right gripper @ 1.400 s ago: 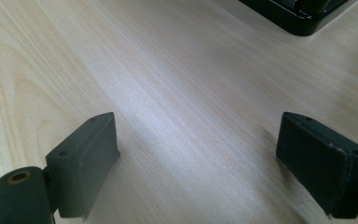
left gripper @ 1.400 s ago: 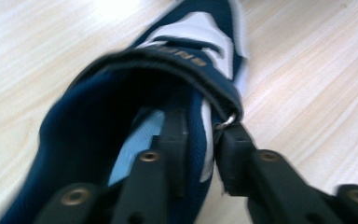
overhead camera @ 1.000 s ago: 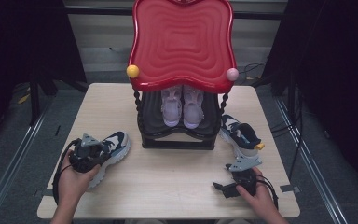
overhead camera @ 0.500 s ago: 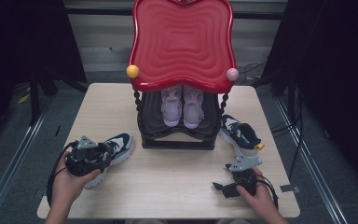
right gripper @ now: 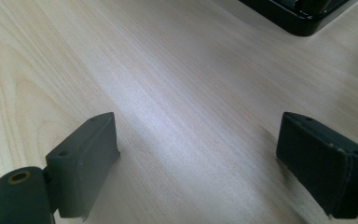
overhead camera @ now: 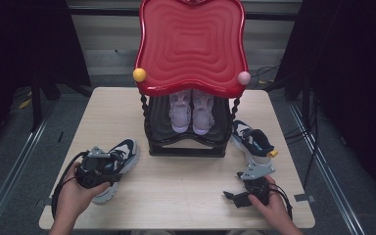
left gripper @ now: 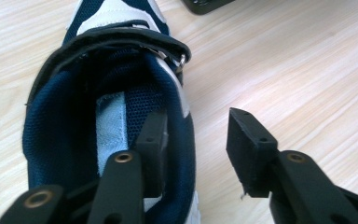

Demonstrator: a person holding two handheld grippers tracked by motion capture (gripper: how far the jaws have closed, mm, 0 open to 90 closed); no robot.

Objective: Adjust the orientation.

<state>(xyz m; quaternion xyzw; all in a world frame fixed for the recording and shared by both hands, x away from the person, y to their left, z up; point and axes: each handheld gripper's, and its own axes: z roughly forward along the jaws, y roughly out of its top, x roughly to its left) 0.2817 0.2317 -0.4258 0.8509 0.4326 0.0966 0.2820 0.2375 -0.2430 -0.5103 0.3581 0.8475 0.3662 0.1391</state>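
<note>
The navy sneaker (left gripper: 107,93), mesh-lined with white trim, lies on the desk (left gripper: 284,70); the left gripper (left gripper: 193,140) straddles its collar, fingers closing but loose; the right gripper (right gripper: 198,154) gapes released.

A pale wood-grain tabletop (overhead camera: 186,186) carries a black stand (overhead camera: 186,147) at its centre towards twelve o'clock. A navy and white sneaker (overhead camera: 120,156) lies directly on the wood at about eight o'clock from the stand, toe pointing towards it. A second navy and white sneaker (overhead camera: 252,142) lies at about four o'clock, just beside the stand's foot
</note>
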